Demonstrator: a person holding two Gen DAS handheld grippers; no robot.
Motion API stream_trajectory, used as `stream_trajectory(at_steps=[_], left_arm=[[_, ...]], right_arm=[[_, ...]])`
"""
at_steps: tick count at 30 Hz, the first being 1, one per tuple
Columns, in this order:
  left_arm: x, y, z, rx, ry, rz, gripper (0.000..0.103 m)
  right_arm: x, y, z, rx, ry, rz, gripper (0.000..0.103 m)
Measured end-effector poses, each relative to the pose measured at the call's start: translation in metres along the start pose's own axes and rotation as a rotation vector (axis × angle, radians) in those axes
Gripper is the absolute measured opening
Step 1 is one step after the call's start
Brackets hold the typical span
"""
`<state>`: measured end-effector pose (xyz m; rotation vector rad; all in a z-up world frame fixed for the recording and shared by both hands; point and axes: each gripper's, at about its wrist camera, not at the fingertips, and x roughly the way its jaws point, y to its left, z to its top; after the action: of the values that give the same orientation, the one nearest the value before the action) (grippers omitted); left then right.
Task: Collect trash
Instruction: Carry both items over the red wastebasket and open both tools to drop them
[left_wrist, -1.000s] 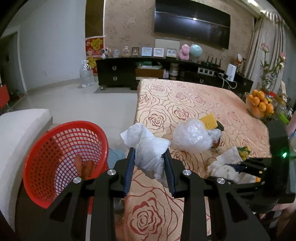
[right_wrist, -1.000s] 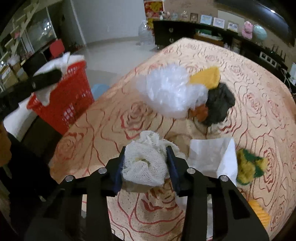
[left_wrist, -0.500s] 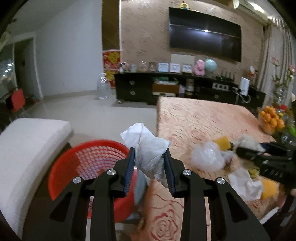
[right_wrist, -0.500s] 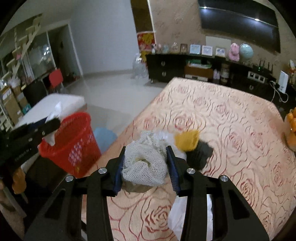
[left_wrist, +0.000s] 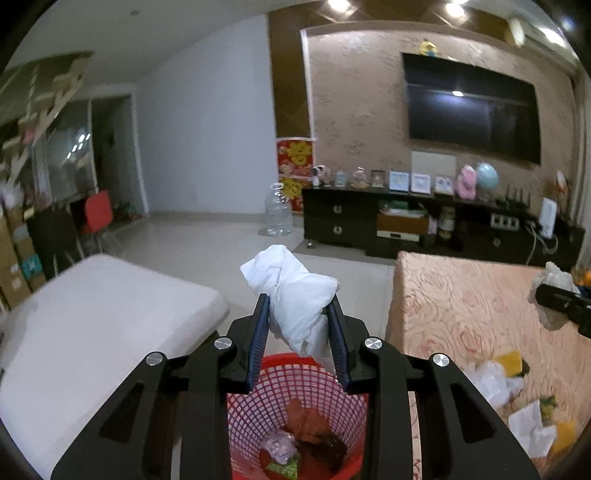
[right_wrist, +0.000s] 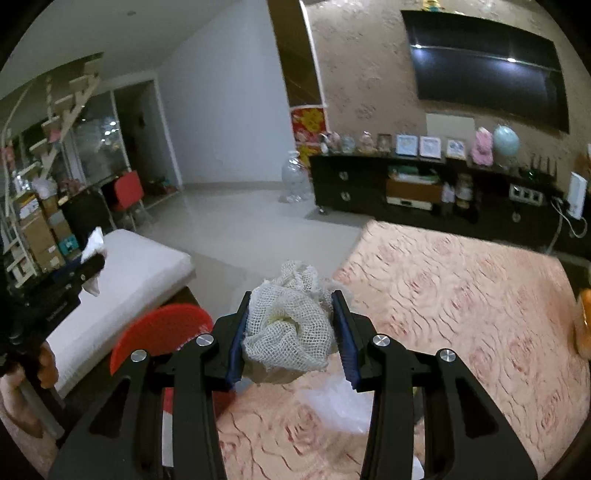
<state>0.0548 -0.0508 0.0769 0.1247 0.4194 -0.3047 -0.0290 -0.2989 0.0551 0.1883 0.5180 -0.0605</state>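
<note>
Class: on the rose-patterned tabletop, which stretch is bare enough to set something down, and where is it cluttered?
The rose-patterned tabletop is bare across its far stretch toward the black TV cabinet. Clutter gathers near its front: clear plastic bag, white paper, yellow scraps.

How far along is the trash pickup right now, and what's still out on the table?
Done: the red basket already holds brown scraps and a crumpled wrapper. In hand: the left claw grips a wad of white tissue right above that basket; the right claw grips a ball of white mesh over the table's edge. Left: a clear plastic bag, white paper and yellow bits on the rose-patterned tablecloth.
</note>
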Motion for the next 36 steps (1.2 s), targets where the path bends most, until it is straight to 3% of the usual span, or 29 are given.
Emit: stream_trajectory(at_steps=[5, 21, 36], left_arm=[[0.017, 0.021, -0.013, -0.053, 0.069, 0.009, 0.029], [0.039, 0.054, -0.037, -0.073, 0.171, 0.044, 0.029], [0.062, 0.057, -0.063, -0.041, 0.305, 0.020, 0.030]], right_arm=[[0.023, 0.016, -0.003, -0.020, 0.033, 0.043, 0.040], [0.085, 0.111, -0.001, -0.171, 0.138, 0.261, 0.041], [0.125, 0.134, -0.035, -0.143, 0.291, 0.338, 0.041]])
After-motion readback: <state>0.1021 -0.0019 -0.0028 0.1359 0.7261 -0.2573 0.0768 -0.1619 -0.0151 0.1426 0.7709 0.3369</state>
